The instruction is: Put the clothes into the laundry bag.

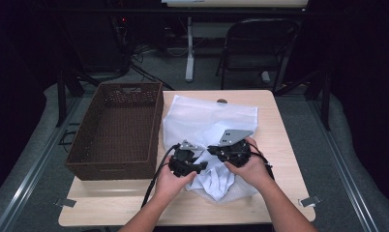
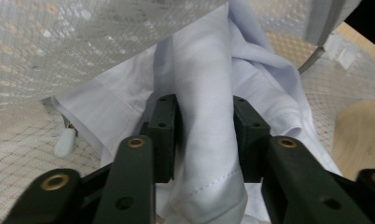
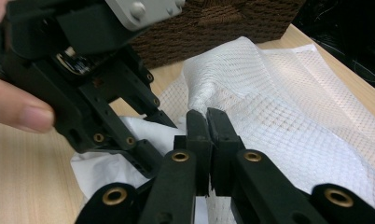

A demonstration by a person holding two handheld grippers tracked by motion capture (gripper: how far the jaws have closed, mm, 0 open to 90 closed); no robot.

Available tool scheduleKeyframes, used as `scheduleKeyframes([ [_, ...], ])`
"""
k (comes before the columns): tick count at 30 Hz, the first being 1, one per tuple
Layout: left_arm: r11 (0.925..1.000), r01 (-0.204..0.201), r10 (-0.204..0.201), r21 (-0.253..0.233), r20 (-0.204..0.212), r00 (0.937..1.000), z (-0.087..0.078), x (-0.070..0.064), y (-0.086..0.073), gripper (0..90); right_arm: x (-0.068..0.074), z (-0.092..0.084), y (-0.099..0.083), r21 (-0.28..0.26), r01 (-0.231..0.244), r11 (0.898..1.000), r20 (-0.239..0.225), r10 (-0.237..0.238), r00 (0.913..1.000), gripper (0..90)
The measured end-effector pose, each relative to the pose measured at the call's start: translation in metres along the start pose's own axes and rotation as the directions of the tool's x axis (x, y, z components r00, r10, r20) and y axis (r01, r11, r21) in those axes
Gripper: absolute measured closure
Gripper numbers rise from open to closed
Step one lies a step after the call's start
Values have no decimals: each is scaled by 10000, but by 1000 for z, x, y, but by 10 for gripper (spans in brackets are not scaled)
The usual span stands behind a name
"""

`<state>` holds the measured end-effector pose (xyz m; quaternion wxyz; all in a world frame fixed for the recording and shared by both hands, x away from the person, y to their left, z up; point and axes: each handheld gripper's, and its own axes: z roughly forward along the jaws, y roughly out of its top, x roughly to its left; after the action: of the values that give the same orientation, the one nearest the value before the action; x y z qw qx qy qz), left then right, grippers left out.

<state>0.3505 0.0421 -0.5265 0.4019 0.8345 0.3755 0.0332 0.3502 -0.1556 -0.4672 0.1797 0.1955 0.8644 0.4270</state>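
Lying on the wooden table (image 1: 279,145), at about 3 o'clock from the brown basket (image 1: 117,130), the white mesh laundry bag (image 1: 207,113) has a white cloth (image 2: 206,116) poking out of it. The left gripper (image 2: 204,140) has its jaws partly open, with a fold of the cloth between them. The right gripper (image 3: 207,140) is closed tight, pinching the edge of the mesh bag. Both grippers sit close together at 6 o'clock on the bag

Both forearms reach in from the near edge, hands close together. The left gripper (image 1: 187,162) has its black fingers (image 2: 163,135) parted. The right gripper (image 1: 230,151) has its fingers (image 3: 198,140) pressed together.
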Motion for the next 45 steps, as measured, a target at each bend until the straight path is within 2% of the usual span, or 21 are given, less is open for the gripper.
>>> scheduleKeyframes([
  [5,9999,-131,130,-58,-80,9999,-10,-2,-3,540,-1,-1,-1,-13,-51,10000,37,51,10000,887],
  [13,10000,-91,91,26,-181,9998,-20,2,-14,525,-1,-2,-1,-8,-17,10000,91,17,10000,886],
  [15,9999,96,-97,-77,-148,9998,-19,3,-17,522,-1,-1,-1,9,-7,10000,122,7,9999,886],
  [17,9999,120,-120,13,-53,9999,-17,4,-18,520,-1,-1,-1,13,0,10000,138,0,9999,885],
  [21,9998,132,-132,-132,5,9999,-8,3,-17,523,0,0,-1,53,44,10000,183,-45,9998,884],
  [23,10000,69,-69,14,-57,10000,-4,2,-16,540,0,0,-1,57,84,9999,172,-85,9998,884],
  [26,10000,95,-95,-27,-74,9999,2,0,-15,590,0,0,-1,28,61,10000,161,-62,9999,885],
  [35,9997,-189,194,172,-328,9993,9,0,-15,725,1,0,0,38,95,9999,83,-95,9999,886],
  [45,9997,-195,204,160,-565,9982,11,-1,-18,807,3,0,0,64,141,9999,36,-141,9999,886],
])
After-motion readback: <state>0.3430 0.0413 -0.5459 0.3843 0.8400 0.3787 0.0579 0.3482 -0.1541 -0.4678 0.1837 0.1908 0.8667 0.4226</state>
